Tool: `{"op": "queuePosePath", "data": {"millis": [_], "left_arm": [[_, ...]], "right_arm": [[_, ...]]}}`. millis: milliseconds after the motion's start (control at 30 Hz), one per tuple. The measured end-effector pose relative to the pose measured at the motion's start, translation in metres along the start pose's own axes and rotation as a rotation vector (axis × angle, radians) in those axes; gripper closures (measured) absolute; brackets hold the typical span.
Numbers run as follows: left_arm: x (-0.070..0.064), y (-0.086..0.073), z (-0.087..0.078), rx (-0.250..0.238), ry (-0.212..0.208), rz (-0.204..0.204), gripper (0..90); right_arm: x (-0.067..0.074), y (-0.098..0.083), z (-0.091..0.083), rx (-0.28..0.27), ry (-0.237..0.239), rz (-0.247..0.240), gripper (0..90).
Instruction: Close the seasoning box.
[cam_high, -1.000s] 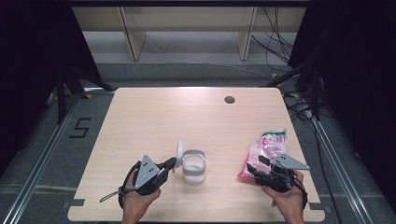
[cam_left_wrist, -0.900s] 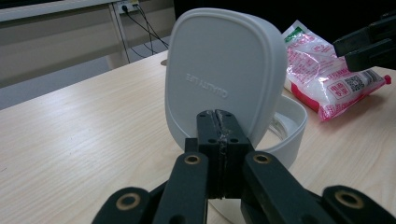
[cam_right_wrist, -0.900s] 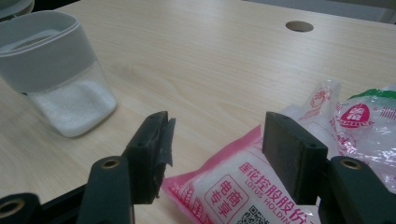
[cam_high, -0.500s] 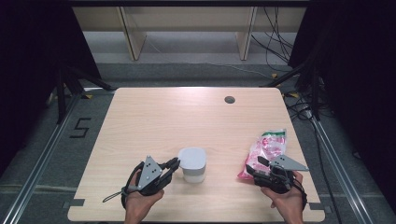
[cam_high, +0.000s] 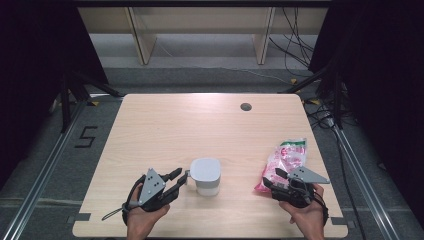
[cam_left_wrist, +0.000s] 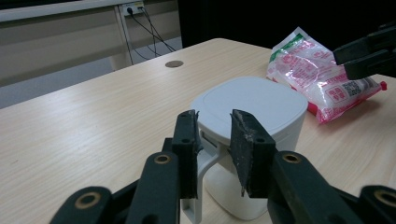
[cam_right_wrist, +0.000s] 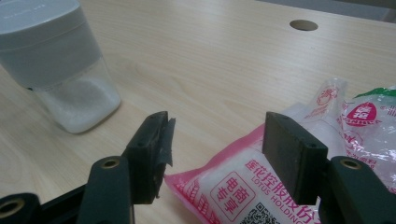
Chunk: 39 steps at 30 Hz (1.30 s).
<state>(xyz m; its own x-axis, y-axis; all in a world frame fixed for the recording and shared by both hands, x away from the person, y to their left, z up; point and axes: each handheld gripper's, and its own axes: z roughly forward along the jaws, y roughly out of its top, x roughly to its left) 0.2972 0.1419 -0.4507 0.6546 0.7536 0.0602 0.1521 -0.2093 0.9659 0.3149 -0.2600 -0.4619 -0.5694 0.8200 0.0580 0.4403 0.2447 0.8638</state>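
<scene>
A single white lidded container (cam_high: 205, 175) stands upright on the near half of a pale wooden table (cam_high: 200, 125), its lid closed flat and a white powder showing through its lower wall in the right gripper view (cam_right_wrist: 60, 60). The left gripper (cam_high: 181, 178) sits just beside it on the left, its two black jaws having just been opening; in the left gripper view (cam_left_wrist: 212, 140) they stand a little apart on either side of the container's hinge tab, pads not pressing on it. One pink-and-white plastic bag (cam_high: 284, 162) lies flat near the table's right edge, well apart from the container, its green-trimmed end pointing away from the person. The right gripper (cam_high: 274, 179) rests at the bag's near end, jaws open wide, with the bag's corner (cam_right_wrist: 243, 182) lying between them but, as far as the right gripper view shows, not clamped. Two hands come in over the near edge, one to each gripper. The whole far half of the table lies bare apart from one round cable hole (cam_high: 245, 106) near the far right corner, leaving broad room ahead of both grippers and a clear strip between container and bag. Beyond the far edge stand two pale table legs (cam_high: 140, 35) and loose cables (cam_high: 295, 45) on a grey floor.
</scene>
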Motion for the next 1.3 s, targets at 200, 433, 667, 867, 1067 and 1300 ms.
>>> {"op": "queuePosePath", "data": {"millis": [200, 433, 667, 867, 1067, 1300], "left_arm": [[0.003, -0.004, -0.002, 0.026, 0.037, -0.02, 54.2], [0.008, -0.006, -0.003, 0.039, 0.053, -0.035, 45.3], [0.007, -0.008, -0.003, 0.052, 0.07, -0.045, 32.8], [0.011, -0.009, -0.003, 0.082, 0.072, -0.049, 25.0], [0.011, -0.016, -0.005, 0.092, 0.069, -0.075, 22.6], [0.007, -0.021, -0.007, 0.091, 0.062, -0.069, 20.9]], "right_arm": [[0.001, 0.0, 0.0, -0.004, 0.002, 0.008, 42.0], [0.002, -0.001, 0.001, -0.014, -0.008, -0.005, 41.9], [0.005, -0.002, 0.001, -0.007, 0.008, 0.013, 41.9], [0.006, -0.003, 0.001, -0.01, 0.03, -0.001, 41.9], [0.008, -0.004, 0.001, -0.011, 0.038, -0.016, 41.4], [0.014, -0.005, 0.0, 0.021, 0.048, 0.007, 37.0]]}}
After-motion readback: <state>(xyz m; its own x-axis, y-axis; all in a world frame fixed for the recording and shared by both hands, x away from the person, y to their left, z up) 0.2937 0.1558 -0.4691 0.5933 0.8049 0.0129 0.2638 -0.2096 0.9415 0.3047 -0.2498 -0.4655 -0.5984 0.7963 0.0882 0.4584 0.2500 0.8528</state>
